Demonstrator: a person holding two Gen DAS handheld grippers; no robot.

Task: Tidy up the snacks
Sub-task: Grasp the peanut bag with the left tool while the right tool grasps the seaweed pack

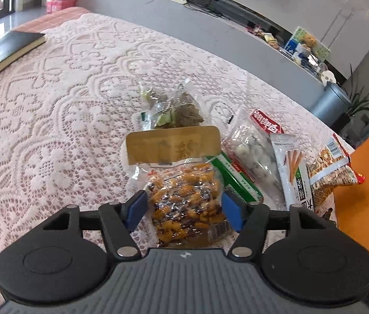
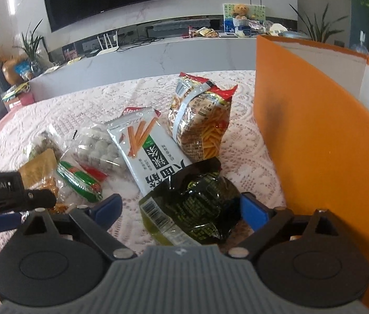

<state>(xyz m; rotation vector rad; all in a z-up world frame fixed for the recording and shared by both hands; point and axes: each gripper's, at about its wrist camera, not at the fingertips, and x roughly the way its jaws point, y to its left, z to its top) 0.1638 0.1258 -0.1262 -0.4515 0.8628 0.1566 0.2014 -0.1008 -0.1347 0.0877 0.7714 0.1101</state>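
Observation:
My left gripper (image 1: 183, 208) has its blue pads against both sides of a clear bag of orange nuts (image 1: 184, 196) with a tan label, on the lace tablecloth. My right gripper (image 2: 182, 210) is open, its pads on either side of a dark green snack packet (image 2: 192, 204) without touching it. Beside it lie a white stick-snack pack (image 2: 148, 151), a golden crisps bag (image 2: 200, 128), a bag of white balls (image 2: 98, 149) and a green-red packet (image 2: 80, 180). The orange box (image 2: 323, 151) stands open at the right.
A clear bag of brownish-green snacks (image 1: 174, 110) lies beyond the nuts. A black book (image 1: 6, 49) lies at the table's far left. A grey counter (image 1: 184, 23) with clutter runs behind the table. The left gripper's body (image 2: 4, 191) shows in the right wrist view.

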